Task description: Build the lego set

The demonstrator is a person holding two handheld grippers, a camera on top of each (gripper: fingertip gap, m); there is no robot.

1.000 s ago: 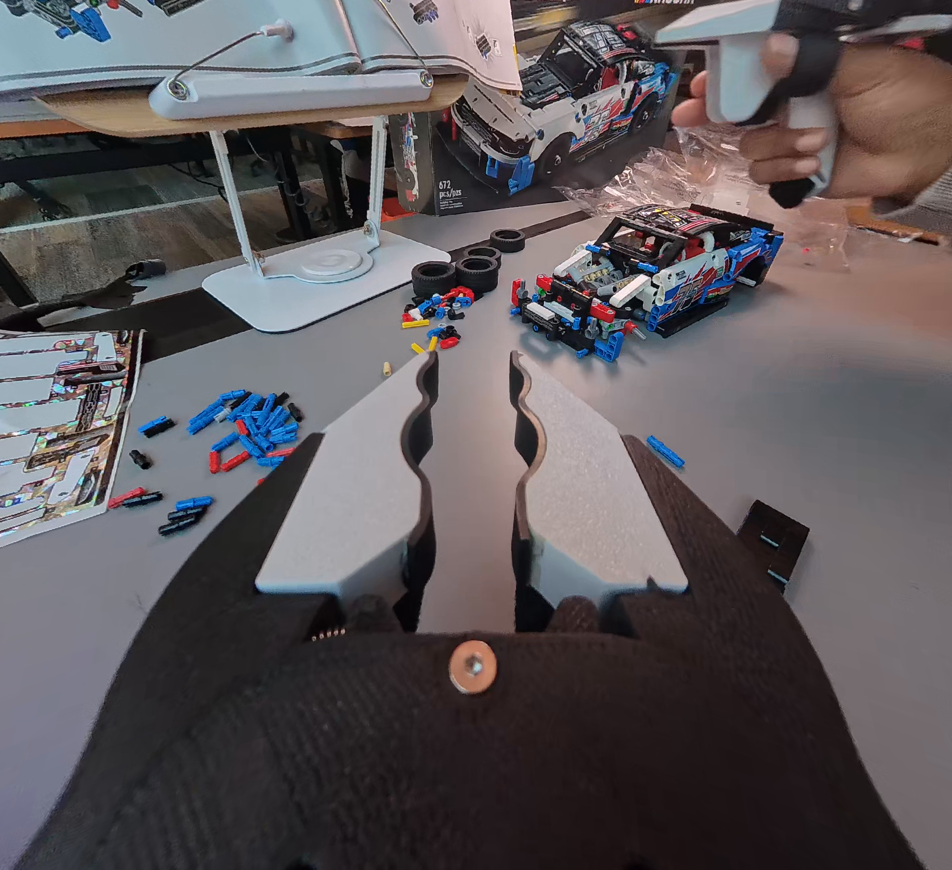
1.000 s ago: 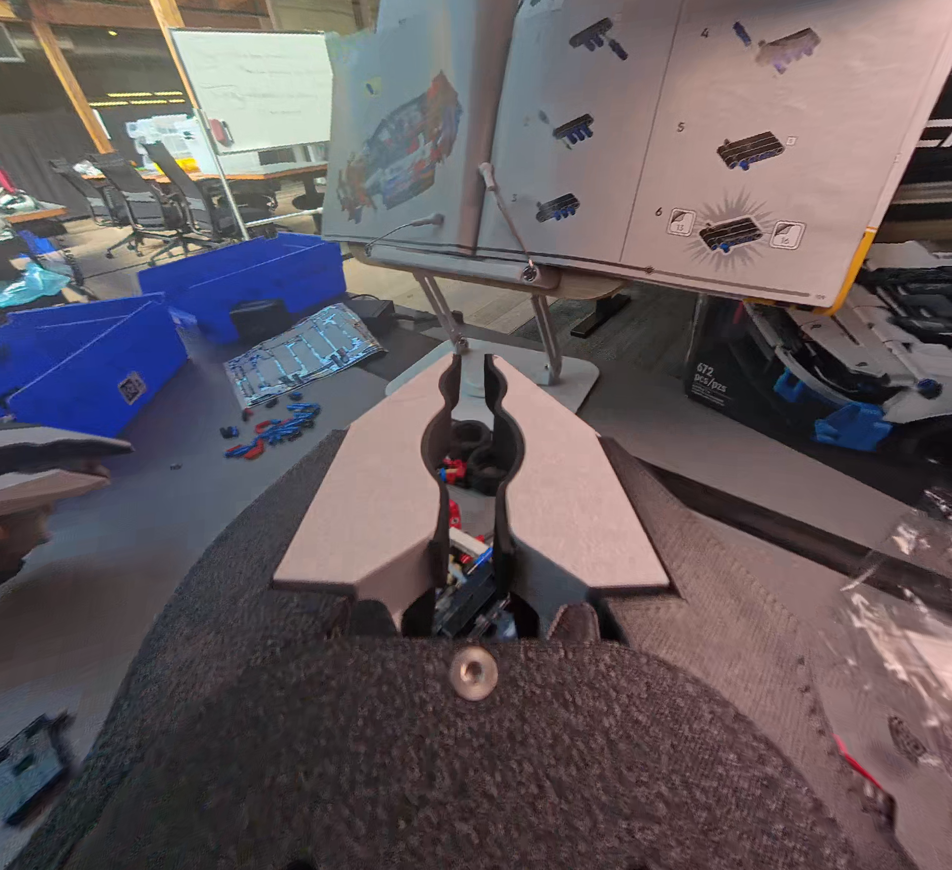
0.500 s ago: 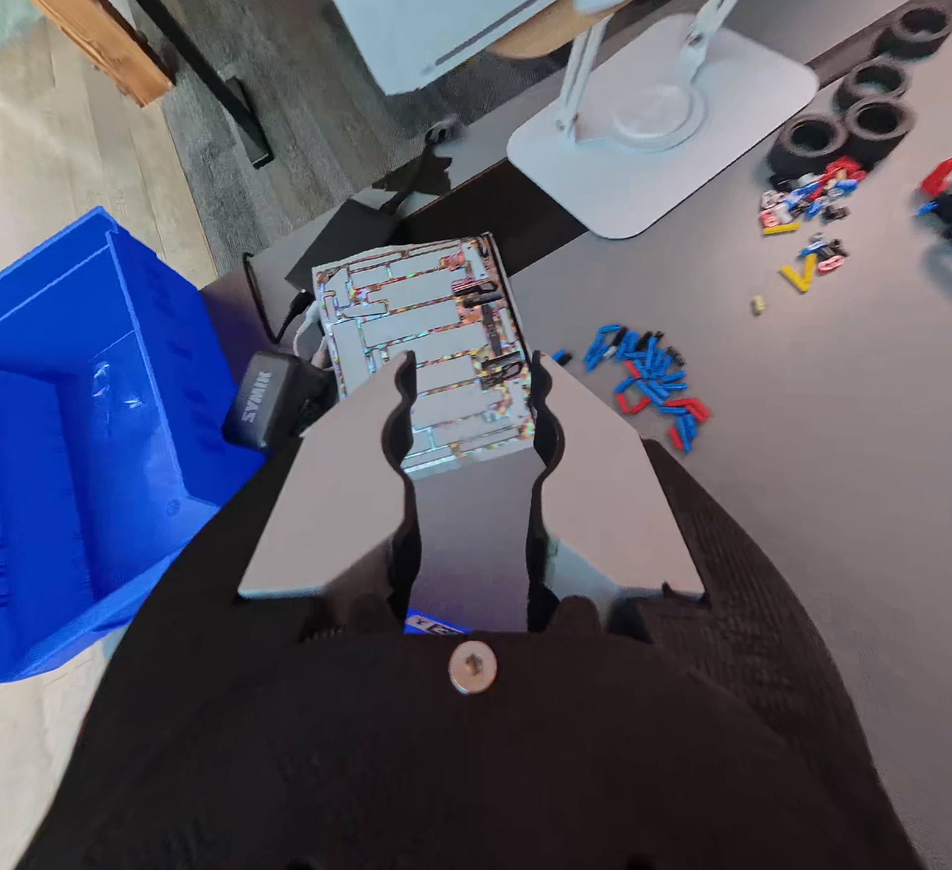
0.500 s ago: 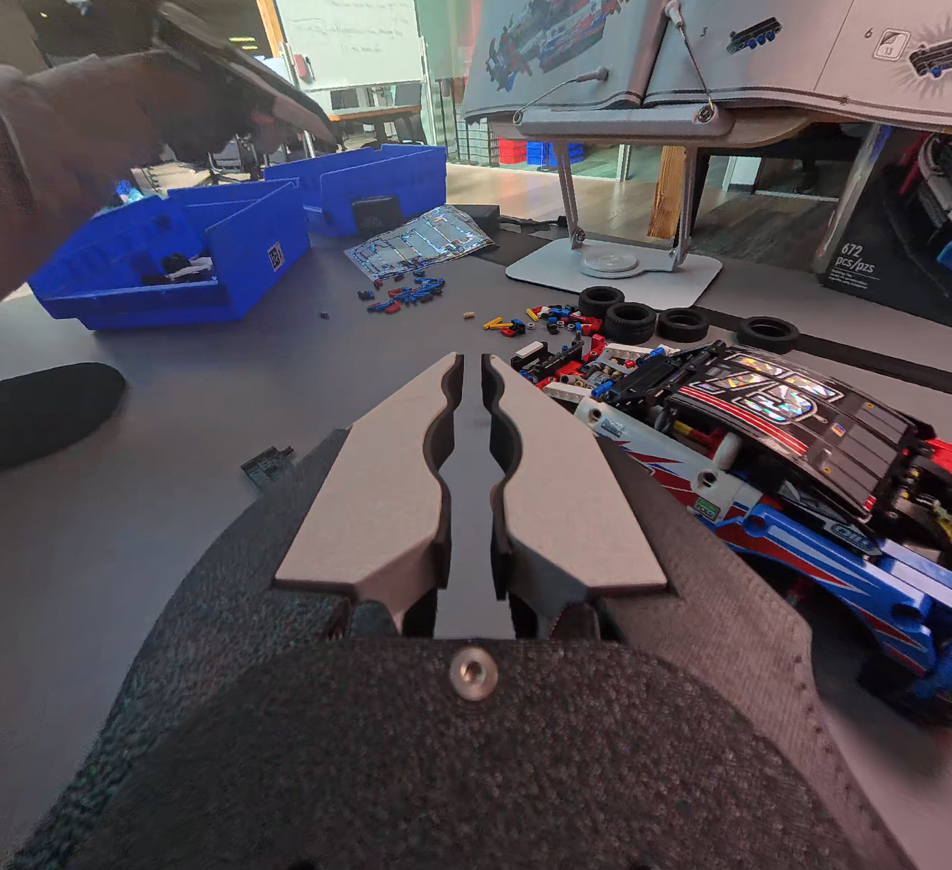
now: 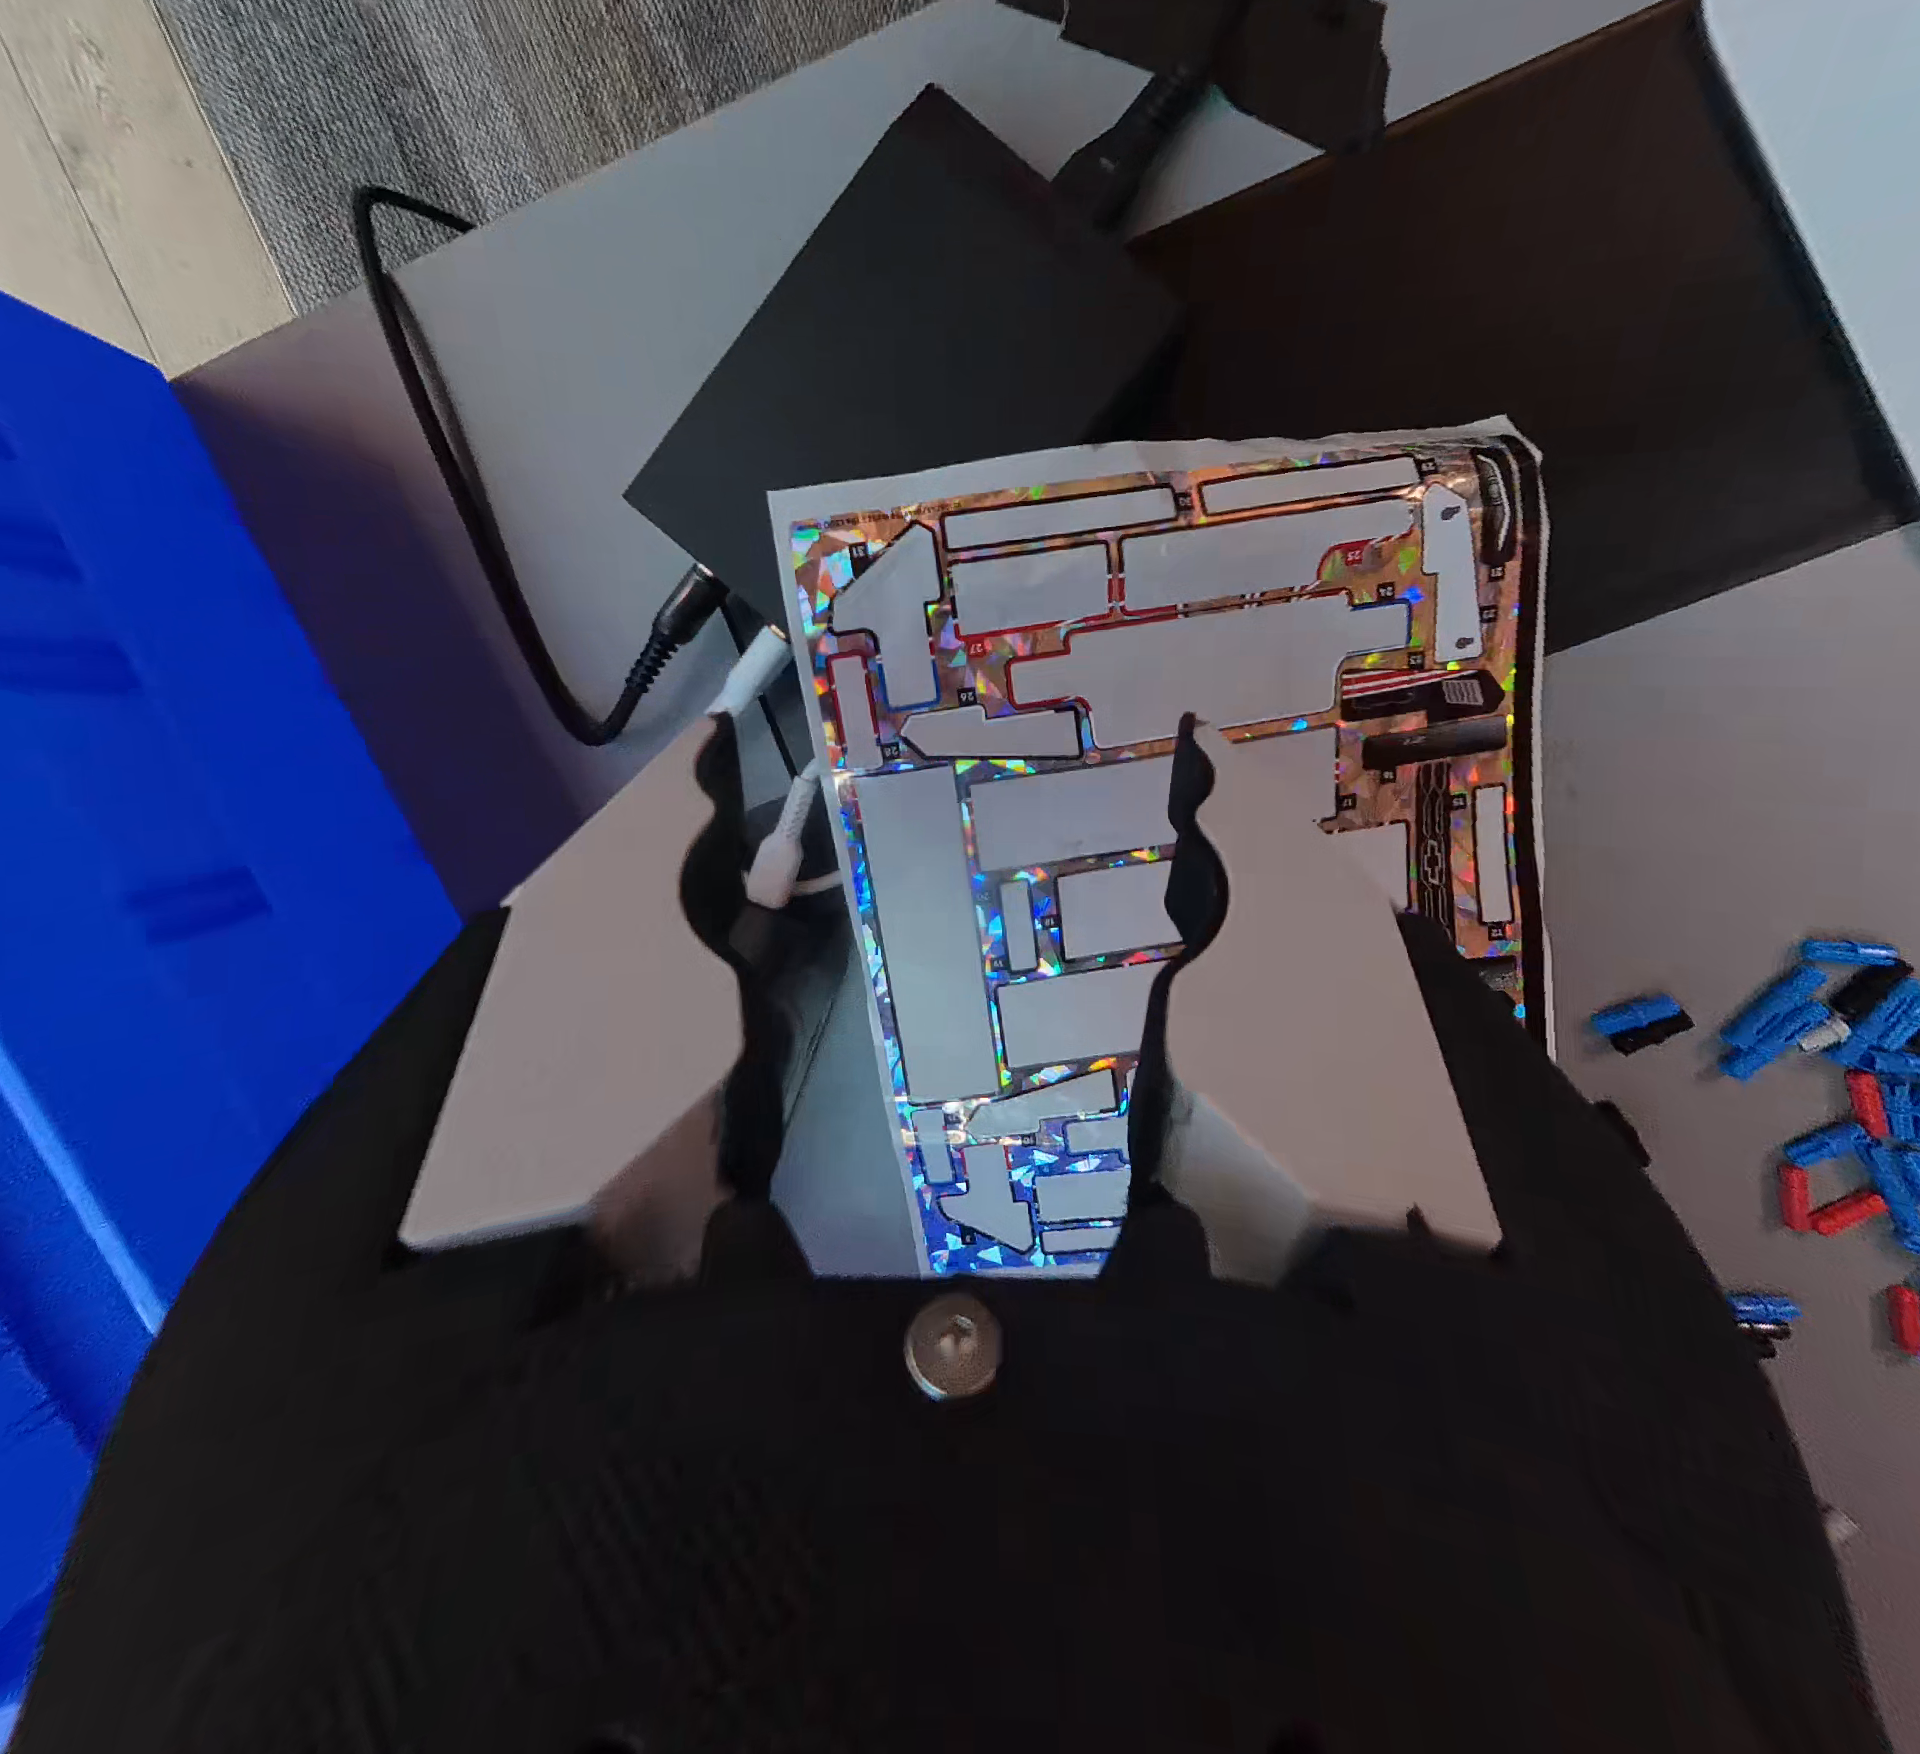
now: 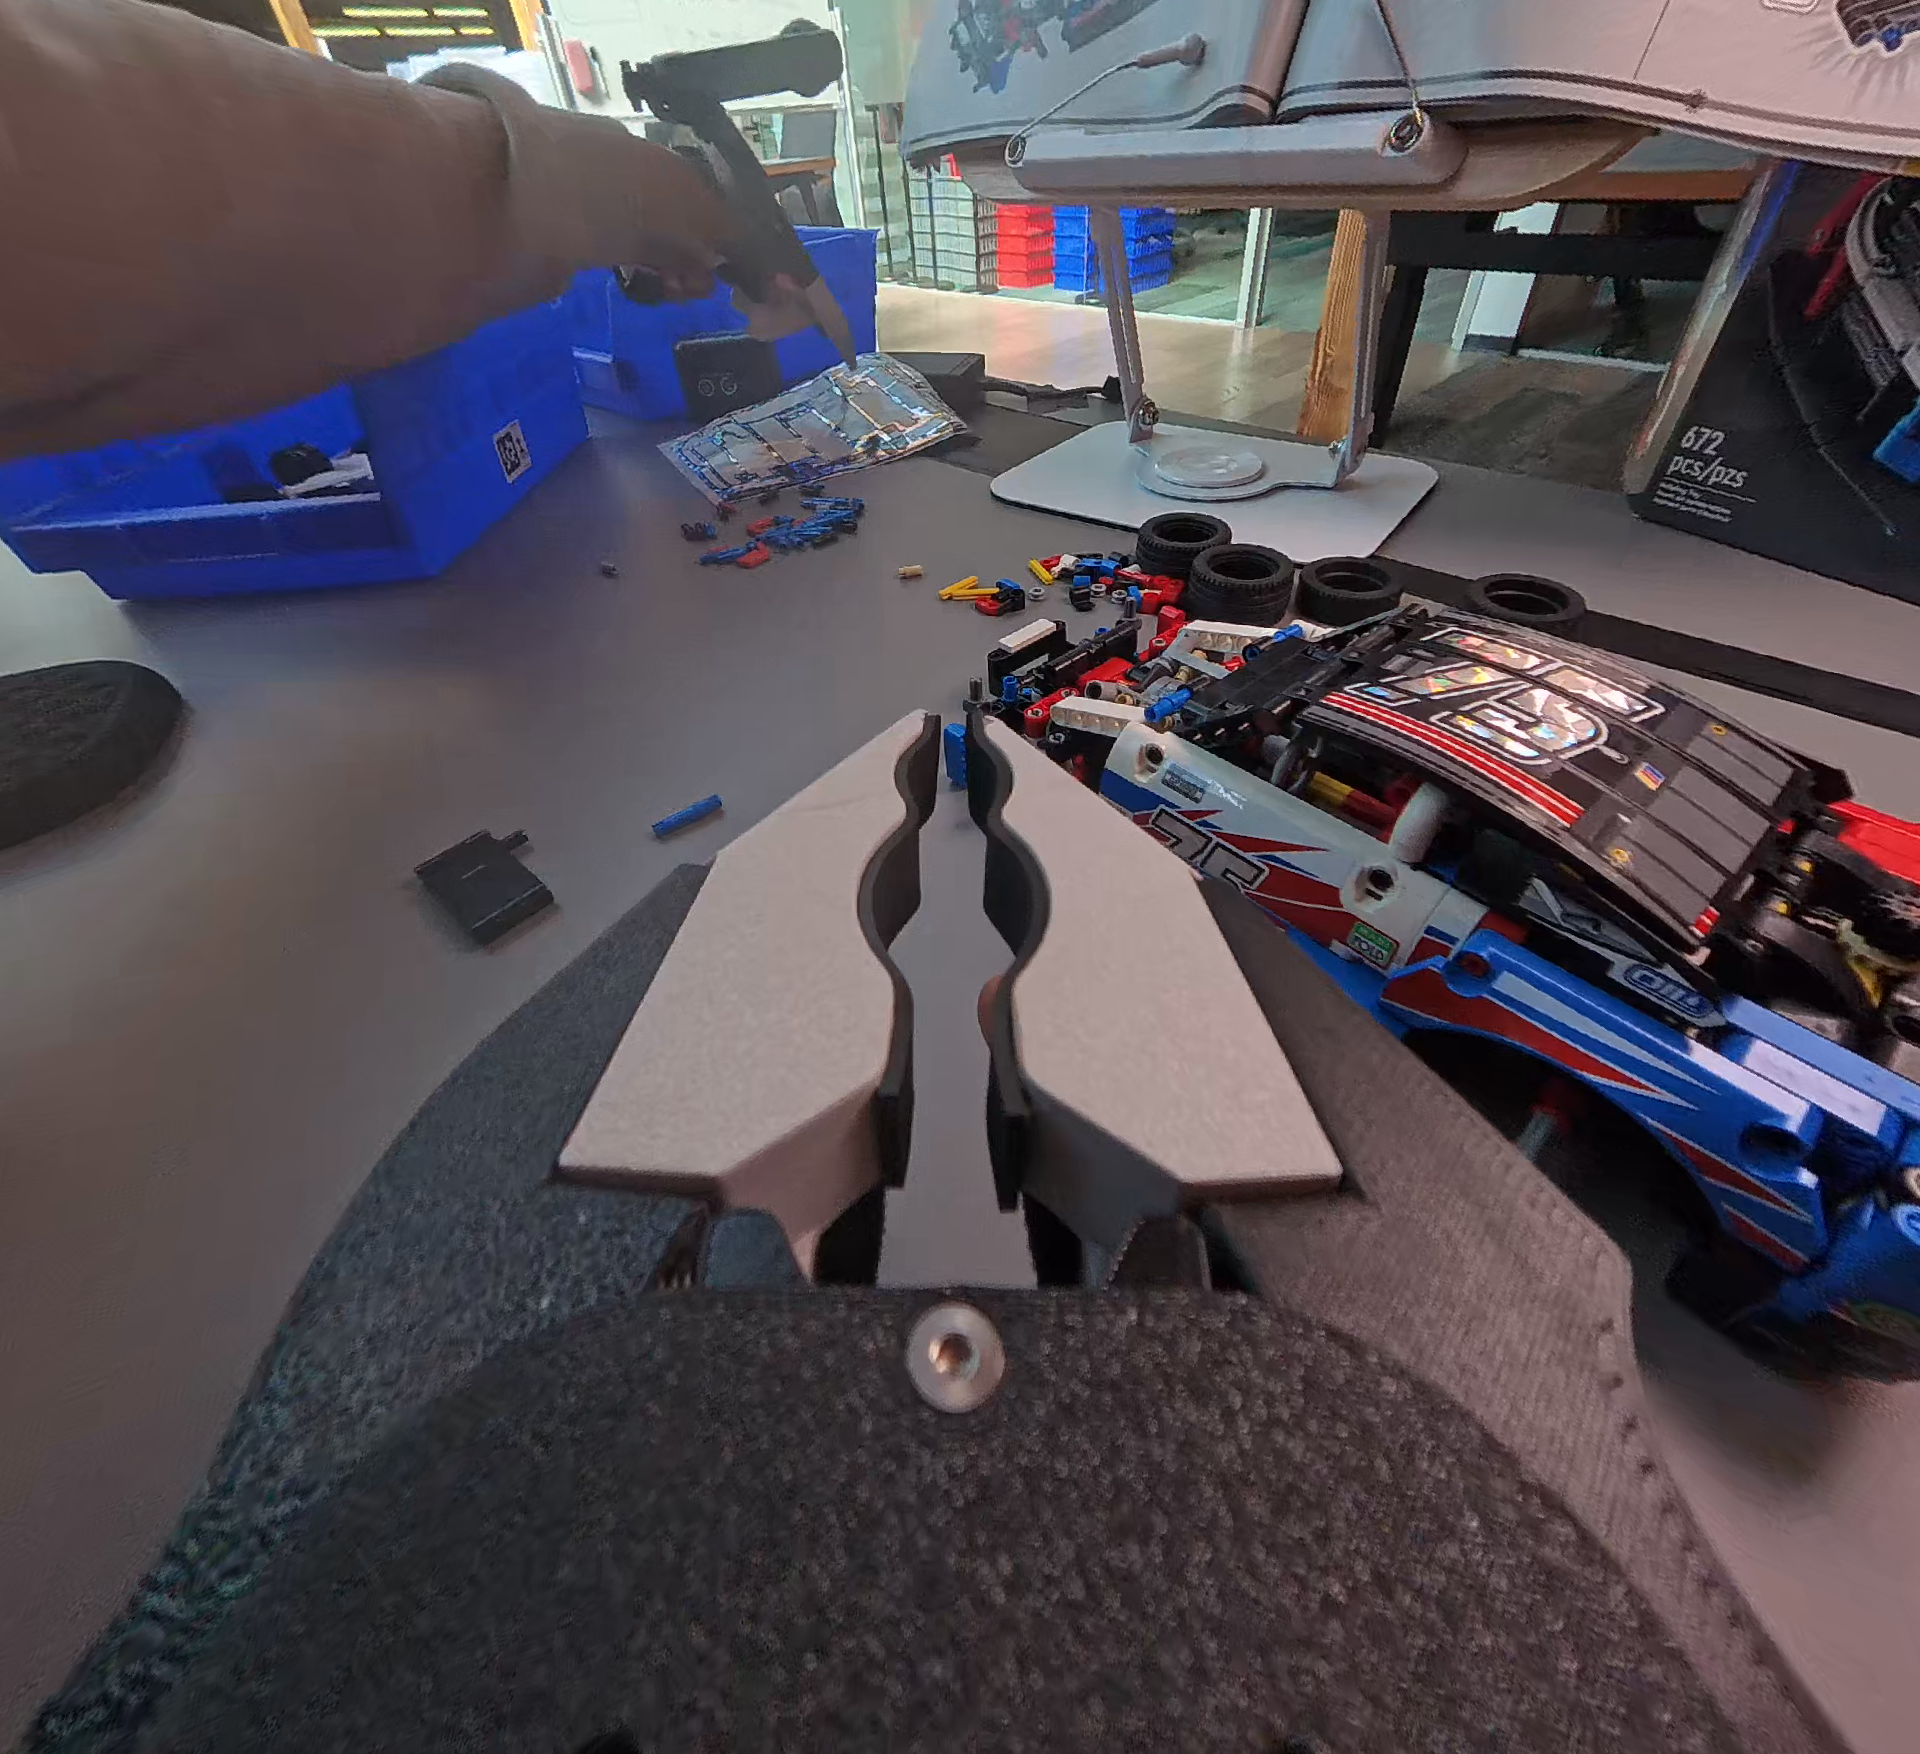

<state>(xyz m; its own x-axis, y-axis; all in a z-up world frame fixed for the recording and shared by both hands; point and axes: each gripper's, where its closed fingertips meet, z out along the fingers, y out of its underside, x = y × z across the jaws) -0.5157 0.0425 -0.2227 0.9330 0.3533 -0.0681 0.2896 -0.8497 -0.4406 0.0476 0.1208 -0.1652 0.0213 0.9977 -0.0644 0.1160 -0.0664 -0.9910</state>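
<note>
Left gripper (image 5: pixel 951 748): your grey two-finger tool hangs over the holographic sticker sheet (image 5: pixel 1164 769), fingers spread wide, nothing between them. One finger sits above the sheet, the other above the white cable plug (image 5: pixel 774 857) and bare grey table (image 5: pixel 520 333).

Right gripper (image 6: pixel 954 748): fingers nearly together, a narrow gap left, nothing held. It rests low by the nose of the red, white and blue lego race car (image 6: pixel 1455 831).

Task's thing: the car stands on the table, part built. Four black rubber tyres (image 6: pixel 1242 582) lie loose beside its nose; blue and red connector pins (image 5: pixel 1839 1081) lie scattered near the sheet.

Risk, sheet: it is thin and lies flat, so your fingers may slide over it or crease it. Closing at this spread could catch the cable plug too.

Risk, pins: dragging the sheet sideways could sweep the pins just beside its edge.

Risk, car: your right gripper is close to the car's nose; a nudge could shift it or loosen a part.

Left wrist view only: the sheet's mostly emptied backing, the black flat pad (image 5: pixel 904 322) under its far corner, the black cable (image 5: pixel 457 478).

Right wrist view only: the car, the tyres, the open instruction booklet on its white stand (image 6: pixel 1226 166), the blue plastic bin (image 6: pixel 312 499), and your left gripper's tip near the sheet's far edge.
</note>
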